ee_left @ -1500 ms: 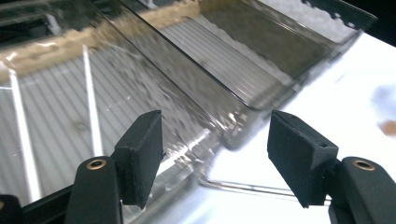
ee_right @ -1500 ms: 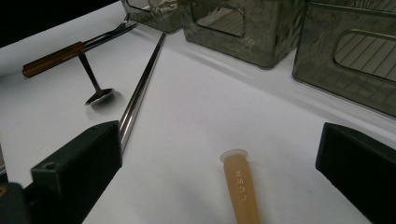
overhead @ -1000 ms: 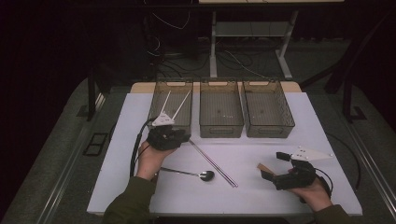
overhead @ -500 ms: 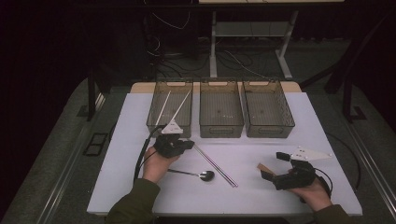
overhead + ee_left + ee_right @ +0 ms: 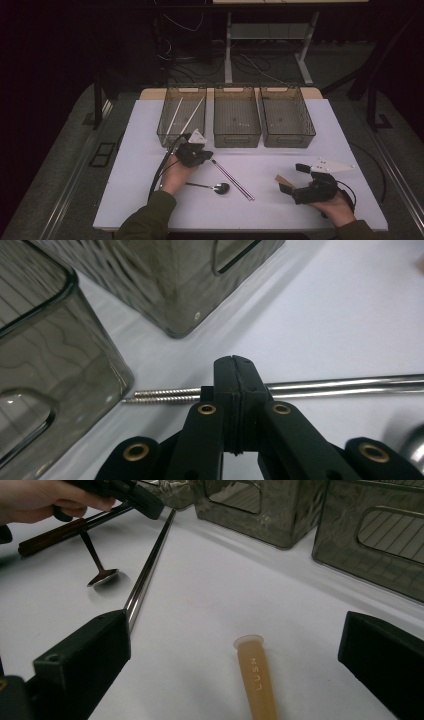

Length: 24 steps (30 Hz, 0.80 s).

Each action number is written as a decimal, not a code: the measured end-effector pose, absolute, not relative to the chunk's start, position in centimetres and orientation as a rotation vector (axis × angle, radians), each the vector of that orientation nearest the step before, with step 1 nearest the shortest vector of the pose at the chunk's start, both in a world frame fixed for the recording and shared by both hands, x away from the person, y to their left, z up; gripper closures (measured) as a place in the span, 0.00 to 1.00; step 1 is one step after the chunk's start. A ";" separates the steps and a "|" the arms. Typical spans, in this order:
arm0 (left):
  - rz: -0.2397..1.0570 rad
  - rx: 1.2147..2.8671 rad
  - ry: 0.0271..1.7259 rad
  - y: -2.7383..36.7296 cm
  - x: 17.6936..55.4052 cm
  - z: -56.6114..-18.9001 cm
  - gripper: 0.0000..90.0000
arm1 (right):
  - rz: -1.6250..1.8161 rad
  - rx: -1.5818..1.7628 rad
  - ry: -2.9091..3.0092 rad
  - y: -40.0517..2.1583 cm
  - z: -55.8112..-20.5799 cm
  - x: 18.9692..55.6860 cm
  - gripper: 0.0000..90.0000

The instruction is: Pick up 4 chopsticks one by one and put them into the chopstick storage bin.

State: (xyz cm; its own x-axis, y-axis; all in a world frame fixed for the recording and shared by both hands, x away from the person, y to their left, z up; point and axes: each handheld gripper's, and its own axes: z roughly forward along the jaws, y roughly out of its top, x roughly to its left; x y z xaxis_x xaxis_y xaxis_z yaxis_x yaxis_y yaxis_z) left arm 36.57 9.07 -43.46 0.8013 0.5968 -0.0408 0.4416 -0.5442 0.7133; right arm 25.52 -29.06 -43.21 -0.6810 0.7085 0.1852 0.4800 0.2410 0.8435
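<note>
Since a second ago the left gripper (image 5: 206, 155) has come down and toward the near side, from the front wall of the left smoky translucent plastic bin (image 5: 172, 134) to the white tabletop (image 5: 280, 165), and its jaws have just been closing; in the left gripper view they now meet in front of the pair of long steel chopsticks (image 5: 320, 386), at the threaded end of the pair, but whether the pads actually pinch the metal cannot be told. That pair lies flat on the table, running from the gripper's tip toward the near right, just right of the small metal spoon with a dark handle (image 5: 212, 187) and just near of the left bin, which holds two pale chopsticks (image 5: 184, 115). Well apart on the right, the right gripper (image 5: 291, 177) rests in the person's right hand with its jaws spread wide, a tan plastic stick with a flared end (image 5: 256, 676) lying on the table between them, untouched.
</note>
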 end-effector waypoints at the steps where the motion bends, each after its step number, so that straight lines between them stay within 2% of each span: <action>1: 0.273 2.229 0.767 9.0 36.7 -43.5 1.00 | 1.415 1.116 2.278 -29.1 -43.2 25.5 0.01; 12: 0.302 2.259 0.806 8.4 38.6 -44.6 1.00 | 1.404 1.127 2.281 -29.1 -43.3 25.6 0.01; 24: 0.293 2.262 0.851 9.0 38.8 -44.6 1.00 | 1.409 1.120 2.278 -29.1 -43.3 25.6 0.01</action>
State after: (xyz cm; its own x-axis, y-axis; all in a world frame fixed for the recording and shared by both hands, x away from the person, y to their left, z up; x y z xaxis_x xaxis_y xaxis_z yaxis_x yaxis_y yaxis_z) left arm 38.75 8.99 -44.63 0.7595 0.6498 -0.0298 0.4933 -0.5456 0.6775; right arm 25.56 -29.14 -43.30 -0.6782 0.7114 0.1841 0.4825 0.2422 0.8417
